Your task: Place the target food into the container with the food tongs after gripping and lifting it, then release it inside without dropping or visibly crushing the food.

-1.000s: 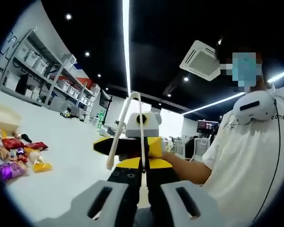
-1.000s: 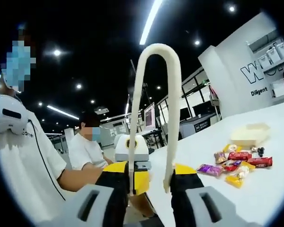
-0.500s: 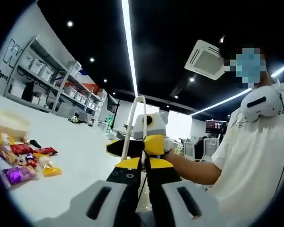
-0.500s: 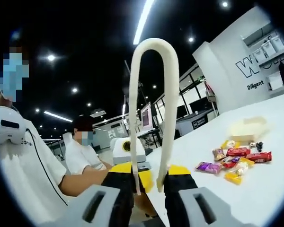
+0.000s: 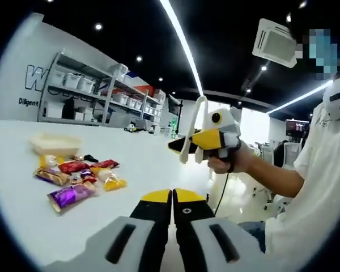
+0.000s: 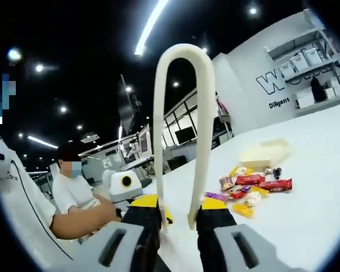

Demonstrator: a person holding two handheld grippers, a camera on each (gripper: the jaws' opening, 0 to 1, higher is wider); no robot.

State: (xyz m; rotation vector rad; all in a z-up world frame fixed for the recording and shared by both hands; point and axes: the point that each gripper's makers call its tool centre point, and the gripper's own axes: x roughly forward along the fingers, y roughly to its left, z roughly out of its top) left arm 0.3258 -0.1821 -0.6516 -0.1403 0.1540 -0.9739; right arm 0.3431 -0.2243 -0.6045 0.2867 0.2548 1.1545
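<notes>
Cream food tongs (image 6: 205, 113) stand upright in the right gripper view, loop end up, with my right gripper (image 6: 178, 214) shut on their two arms. In the left gripper view that right gripper (image 5: 194, 145) hangs off the table's near edge in a person's hand (image 5: 233, 164), still holding the tongs (image 5: 200, 110). My left gripper (image 5: 173, 199) is shut, its yellow tips pressed together with nothing between them. Several wrapped snacks (image 5: 79, 175) lie in a loose pile on the white table (image 5: 147, 164). Just behind them sits a shallow cream container (image 5: 51, 144). The snacks (image 6: 250, 190) and the container (image 6: 264, 153) also lie beyond the tongs.
Shelving with white bins (image 5: 85, 85) lines the far wall behind the table. The person holding the grippers stands at the right (image 5: 323, 187). Another person (image 6: 73, 190) sits in the background. Bare tabletop lies between the snacks and the near edge.
The two grippers have drawn apart; the right gripper with the tongs now sits farther from my left jaws. Both views have swung towards the table and the snacks.
</notes>
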